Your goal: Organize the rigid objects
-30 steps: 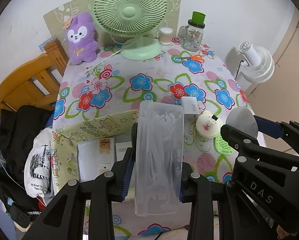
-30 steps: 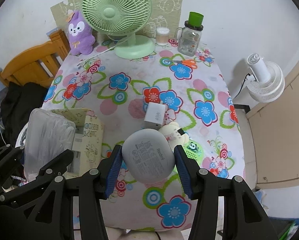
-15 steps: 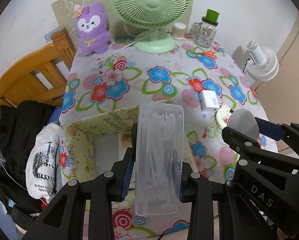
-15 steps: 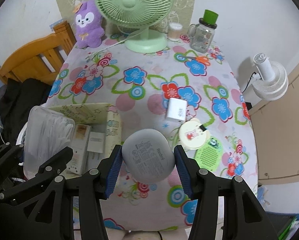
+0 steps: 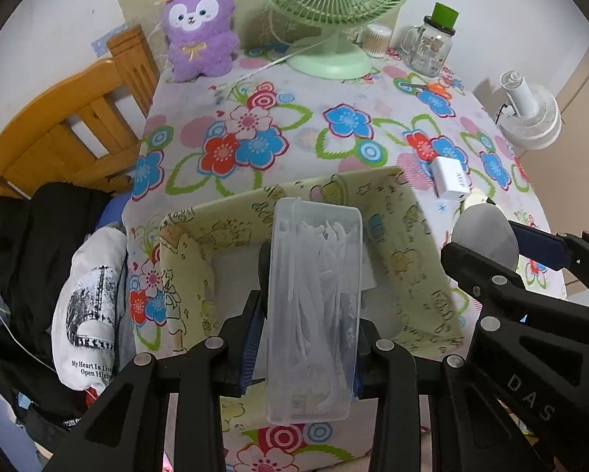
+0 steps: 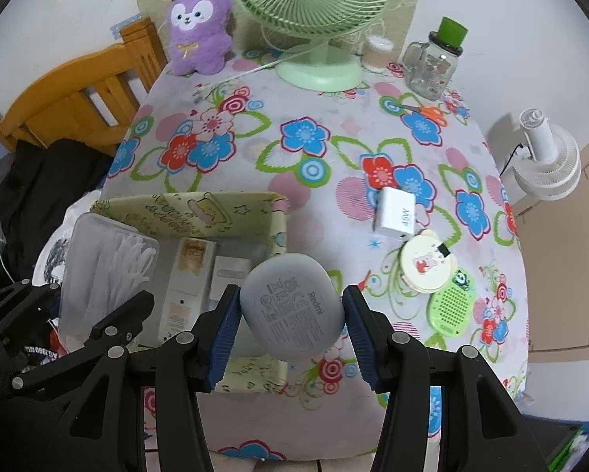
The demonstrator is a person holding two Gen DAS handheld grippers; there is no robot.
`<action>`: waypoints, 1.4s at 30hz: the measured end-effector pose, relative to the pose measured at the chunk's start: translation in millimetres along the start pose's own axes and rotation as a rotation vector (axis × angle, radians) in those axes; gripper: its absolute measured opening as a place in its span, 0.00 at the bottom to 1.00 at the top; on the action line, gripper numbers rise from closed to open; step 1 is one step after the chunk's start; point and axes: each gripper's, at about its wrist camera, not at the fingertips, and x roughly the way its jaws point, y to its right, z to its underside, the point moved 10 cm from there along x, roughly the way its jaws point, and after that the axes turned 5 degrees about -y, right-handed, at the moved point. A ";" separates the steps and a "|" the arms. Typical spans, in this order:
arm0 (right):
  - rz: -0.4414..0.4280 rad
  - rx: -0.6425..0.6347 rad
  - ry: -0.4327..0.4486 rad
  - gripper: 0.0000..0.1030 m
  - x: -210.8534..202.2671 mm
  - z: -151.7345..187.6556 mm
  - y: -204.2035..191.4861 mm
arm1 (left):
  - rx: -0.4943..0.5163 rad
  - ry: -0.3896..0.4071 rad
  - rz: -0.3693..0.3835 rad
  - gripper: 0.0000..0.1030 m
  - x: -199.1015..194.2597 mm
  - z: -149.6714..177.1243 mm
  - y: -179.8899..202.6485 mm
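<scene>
My left gripper (image 5: 308,338) is shut on a clear plastic box of white picks (image 5: 314,306) and holds it over the yellow patterned storage box (image 5: 420,244). My right gripper (image 6: 292,314) is shut on a grey Redmi earbud case (image 6: 292,306) above the storage box's right wall (image 6: 278,236). The clear box also shows at the left of the right wrist view (image 6: 105,271). Inside the storage box lie a slim packet (image 6: 184,283) and a white block (image 6: 229,275). A white charger (image 6: 397,217), a round cream item (image 6: 426,266) and a green perforated item (image 6: 451,306) lie on the floral table.
At the table's back stand a green desk fan (image 6: 314,11), a purple plush (image 6: 200,27), a jar with a green lid (image 6: 436,63) and orange scissors (image 6: 428,111). A wooden chair (image 5: 58,133) with clothes stands left. A white fan (image 6: 546,161) stands right.
Both grippers have moved left with their loads. The storage box now sits under the clear box, and the earbud case now hangs over the box's right wall.
</scene>
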 end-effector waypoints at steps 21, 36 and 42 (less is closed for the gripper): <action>0.035 -0.084 -0.065 0.54 45.7 -20.9 -41.9 | -0.013 -0.102 -0.042 0.36 53.5 5.7 -36.0; -0.064 -0.037 -0.163 0.70 81.0 -21.7 -59.8 | -0.036 -0.119 0.083 0.75 48.5 -0.9 -26.4; -0.108 -0.013 -0.171 0.78 81.6 -19.7 -64.1 | -0.031 -0.126 0.092 0.78 46.7 -0.8 -24.5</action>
